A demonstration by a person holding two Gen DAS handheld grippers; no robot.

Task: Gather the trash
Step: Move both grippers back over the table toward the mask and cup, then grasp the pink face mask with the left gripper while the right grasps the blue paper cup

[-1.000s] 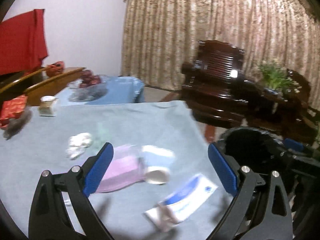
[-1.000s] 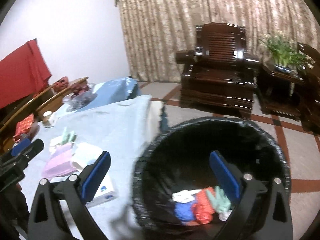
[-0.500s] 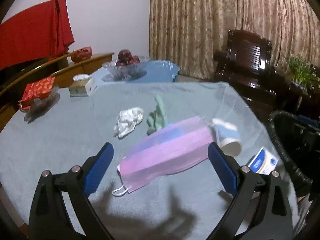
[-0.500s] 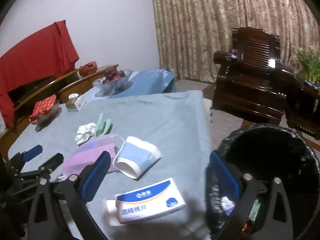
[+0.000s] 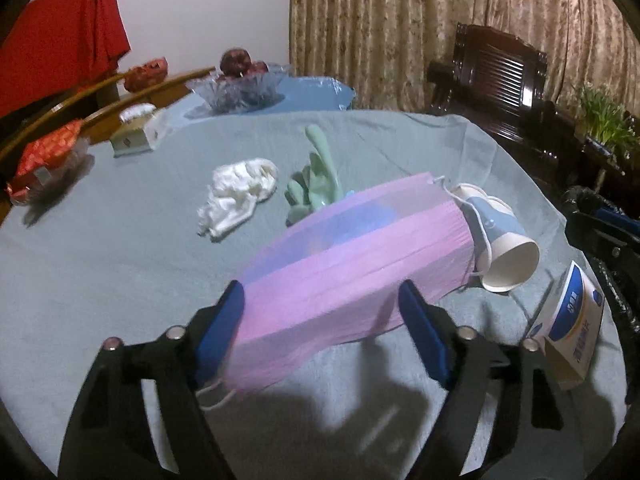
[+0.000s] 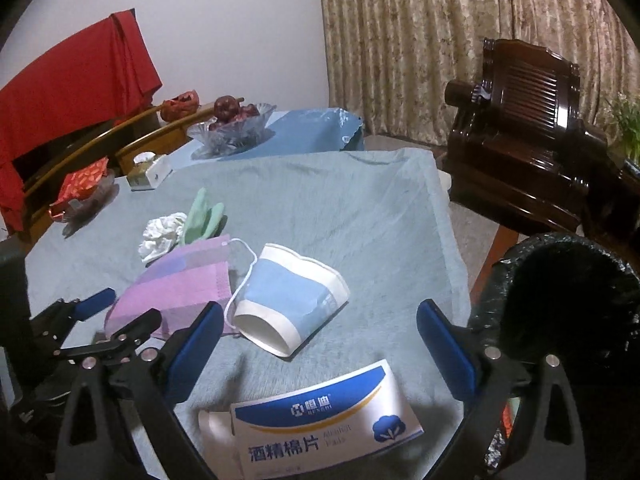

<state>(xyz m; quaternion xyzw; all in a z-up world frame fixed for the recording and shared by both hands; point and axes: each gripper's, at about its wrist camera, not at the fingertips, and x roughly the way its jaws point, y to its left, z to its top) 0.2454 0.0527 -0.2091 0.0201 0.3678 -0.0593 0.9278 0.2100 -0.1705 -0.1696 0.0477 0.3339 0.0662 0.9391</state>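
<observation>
left gripper (image 5: 320, 306) jaws just closing around pink face mask (image 5: 352, 260), pads not yet pressing; right gripper (image 6: 320, 346) released above alcohol pad box (image 6: 320, 424); crushed paper cup (image 6: 292, 300) frame centre, black bin (image 6: 568, 300) right edge

matt pleated cloth mask (image 5: 352, 276), paper cup (image 6: 292, 304), glossy cardboard box (image 6: 320, 424), polished wooden armchair (image 6: 520, 128)

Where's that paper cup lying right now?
The paper cup lies on its side on the grey-green tablecloth, between the pink face mask on its left and the black bin on the right, just beyond the blue-and-white box.
</observation>
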